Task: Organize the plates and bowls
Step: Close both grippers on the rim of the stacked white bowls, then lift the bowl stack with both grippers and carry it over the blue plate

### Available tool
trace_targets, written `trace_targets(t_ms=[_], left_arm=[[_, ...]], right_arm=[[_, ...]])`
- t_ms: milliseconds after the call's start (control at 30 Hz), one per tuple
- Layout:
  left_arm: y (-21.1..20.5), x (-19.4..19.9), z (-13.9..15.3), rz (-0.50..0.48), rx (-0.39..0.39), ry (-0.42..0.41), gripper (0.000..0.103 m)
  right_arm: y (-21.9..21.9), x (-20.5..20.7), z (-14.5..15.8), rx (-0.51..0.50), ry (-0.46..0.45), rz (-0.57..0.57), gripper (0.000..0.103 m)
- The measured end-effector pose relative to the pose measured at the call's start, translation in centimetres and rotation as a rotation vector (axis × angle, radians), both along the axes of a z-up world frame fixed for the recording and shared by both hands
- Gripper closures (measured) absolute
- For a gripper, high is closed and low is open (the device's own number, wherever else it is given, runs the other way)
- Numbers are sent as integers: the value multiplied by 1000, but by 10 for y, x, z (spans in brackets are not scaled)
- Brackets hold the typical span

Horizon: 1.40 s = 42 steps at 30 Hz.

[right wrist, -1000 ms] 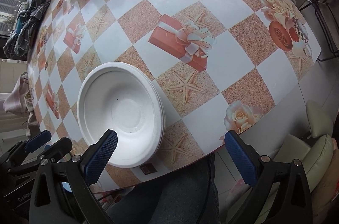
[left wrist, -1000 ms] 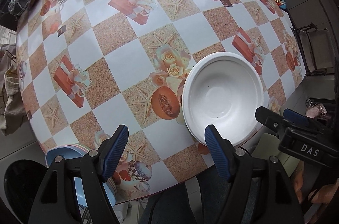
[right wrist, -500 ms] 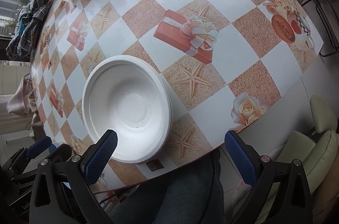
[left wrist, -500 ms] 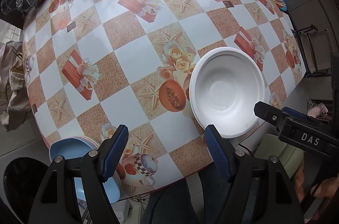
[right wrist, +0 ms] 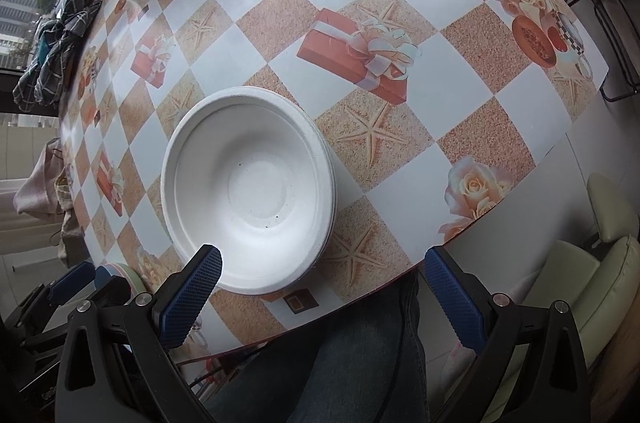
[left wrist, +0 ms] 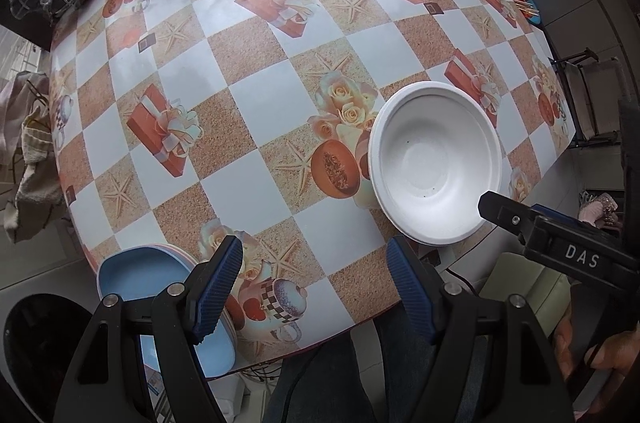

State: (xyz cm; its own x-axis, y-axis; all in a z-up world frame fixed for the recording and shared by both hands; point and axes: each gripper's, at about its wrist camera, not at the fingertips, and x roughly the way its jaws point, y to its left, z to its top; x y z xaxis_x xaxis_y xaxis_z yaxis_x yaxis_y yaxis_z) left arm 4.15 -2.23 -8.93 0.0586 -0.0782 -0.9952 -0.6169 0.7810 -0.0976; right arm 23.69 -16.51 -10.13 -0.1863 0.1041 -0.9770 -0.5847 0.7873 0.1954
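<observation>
Nearest the table edge, left gripper (left wrist: 314, 287) hangs above the cloth with jaws apart and nothing between them; right gripper (right wrist: 324, 297) likewise stands wide and empty. Blue plate stack (left wrist: 160, 287) sits at the near left edge, partly under the left finger, not gripped. White bowl stack (right wrist: 248, 195) rests just beyond the right gripper's left finger, rim near the pad; contact unclear. Judged step: between placements, both stacks set down. Next move needs another dish; farther across the checked table (left wrist: 260, 95), none visible.
</observation>
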Motion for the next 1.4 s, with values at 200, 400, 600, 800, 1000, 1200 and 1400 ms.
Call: trace_targets(t_ms=[200,400,600,800,1000,1200,1400], left_arm=[[2,-3,2,1,4,-7,25],[2,-5,0,6,-9,-8,25],[-7,-3,-8,3,-51,-14,25],[-5,6,-17,38,-70,-5,25],[-5,37,-47,45,-73,42,25],[-1,59,-76,64,-52,96,25],[6,72,-95,82,-40,125,25]], right_arm=[[0,-1,0,-3,5,-6,1],[1,-4,-1,-10,-1,10,1],[-8,-2,-4,-57,-8,21,1],[-3,8,-14,-110,-10,70,1],[16,24,-30,-162,-64,201,1],[29,41,-46,-161,-50,267,1],[57,51,-64,-150,-3,322,1]])
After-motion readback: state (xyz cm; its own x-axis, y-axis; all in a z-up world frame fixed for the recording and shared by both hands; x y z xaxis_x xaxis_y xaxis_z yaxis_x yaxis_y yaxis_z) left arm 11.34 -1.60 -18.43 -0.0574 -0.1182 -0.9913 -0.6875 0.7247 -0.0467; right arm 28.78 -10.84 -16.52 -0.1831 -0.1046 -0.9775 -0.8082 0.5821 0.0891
